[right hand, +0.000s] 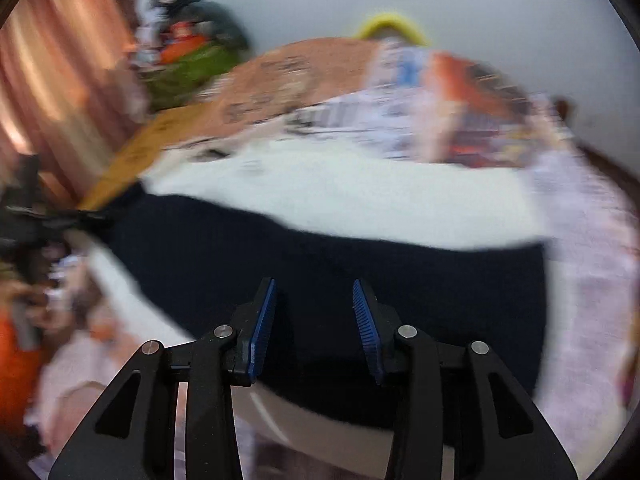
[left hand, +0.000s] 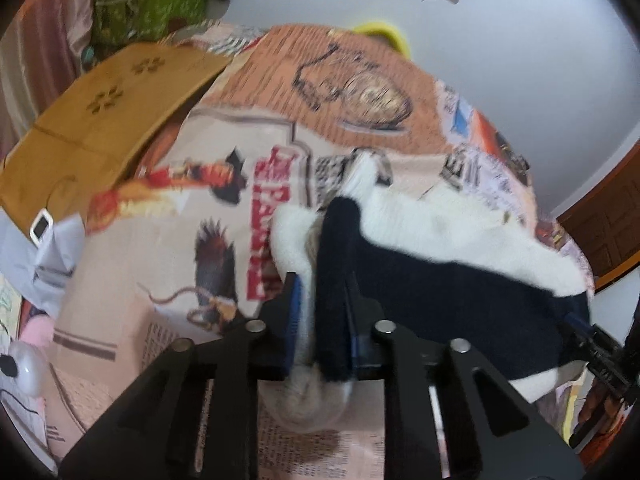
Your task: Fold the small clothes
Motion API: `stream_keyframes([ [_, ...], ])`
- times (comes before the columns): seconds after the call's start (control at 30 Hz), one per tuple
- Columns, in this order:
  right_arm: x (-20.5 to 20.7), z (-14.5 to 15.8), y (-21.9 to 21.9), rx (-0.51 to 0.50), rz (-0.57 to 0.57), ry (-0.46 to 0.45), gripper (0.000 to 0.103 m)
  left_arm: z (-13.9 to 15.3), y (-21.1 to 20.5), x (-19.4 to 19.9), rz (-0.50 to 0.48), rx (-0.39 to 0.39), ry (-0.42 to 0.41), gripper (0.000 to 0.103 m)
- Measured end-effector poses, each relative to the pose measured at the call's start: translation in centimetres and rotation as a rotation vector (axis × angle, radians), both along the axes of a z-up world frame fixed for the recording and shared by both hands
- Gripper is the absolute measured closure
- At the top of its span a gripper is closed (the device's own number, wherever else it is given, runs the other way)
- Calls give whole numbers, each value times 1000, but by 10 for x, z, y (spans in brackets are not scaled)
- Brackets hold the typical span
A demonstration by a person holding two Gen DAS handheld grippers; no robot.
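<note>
Clamped tight at bottom centre of the left wrist view: left gripper [left hand: 320,320], blue pads pinching a bunched fold of the white and navy garment [left hand: 440,280], dark cloth draped over the right-hand pad, pale cloth sagging below the jaws. Stretching away to the right edge, same garment, white band above, navy band below, spread across the printed tablecloth [left hand: 180,240] with its newsprint, dragon and rooster pictures. Far end of the navy edge, lower right of frame, meets the tip of the right gripper [left hand: 592,340]; whether touching cannot be told from this angle. Upper left: tan wooden board [left hand: 104,112] with flower-shaped cut-outs, green patterned bag [left hand: 152,12] behind it, yellow rim [left hand: 384,32] peeking over the table's far edge. Over to the right wrist view, heavily blurred: right gripper [right hand: 314,328] at bottom centre, ribbed blue pads standing apart with nothing pressed between them, hovering over the navy band of the garment [right hand: 360,272], white band beyond it across mid-frame. Left edge of that frame: dark shape of the other gripper [right hand: 36,216] at the pinched corner of the cloth. Pink curtain [right hand: 60,80] in the upper left.
</note>
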State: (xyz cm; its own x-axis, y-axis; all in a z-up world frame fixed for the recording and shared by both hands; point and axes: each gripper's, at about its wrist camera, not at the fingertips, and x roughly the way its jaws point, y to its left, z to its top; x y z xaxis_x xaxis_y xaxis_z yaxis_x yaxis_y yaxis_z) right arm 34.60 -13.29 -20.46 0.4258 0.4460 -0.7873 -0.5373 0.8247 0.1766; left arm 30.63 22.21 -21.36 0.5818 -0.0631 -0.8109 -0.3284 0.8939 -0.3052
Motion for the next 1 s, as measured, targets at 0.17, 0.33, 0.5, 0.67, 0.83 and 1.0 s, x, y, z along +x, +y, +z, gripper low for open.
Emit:
stream_keyframes([
  [0.17,-10,7,-38,48,-92,-10,66,52,-17,10,-58,-61,-98,96],
  [0.33,-13,-3,-54,68,-110,14,61,94,-56,21,-133,23,-156,96],
  [0.5,-22,-8,-60,84,-96,17,61,88,-60,28,-75,116,-105,96],
  [0.67,-25,-6,-63,81,-83,10,59,45,-26,23,28,232,32,96],
  [0.83,-25,-8,-62,76,-86,7,58,8,6,-2,74,257,163,70],
  [1.0,-25,-6,-55,63,-86,-9,55,5,10,-41,56,165,129,24],
])
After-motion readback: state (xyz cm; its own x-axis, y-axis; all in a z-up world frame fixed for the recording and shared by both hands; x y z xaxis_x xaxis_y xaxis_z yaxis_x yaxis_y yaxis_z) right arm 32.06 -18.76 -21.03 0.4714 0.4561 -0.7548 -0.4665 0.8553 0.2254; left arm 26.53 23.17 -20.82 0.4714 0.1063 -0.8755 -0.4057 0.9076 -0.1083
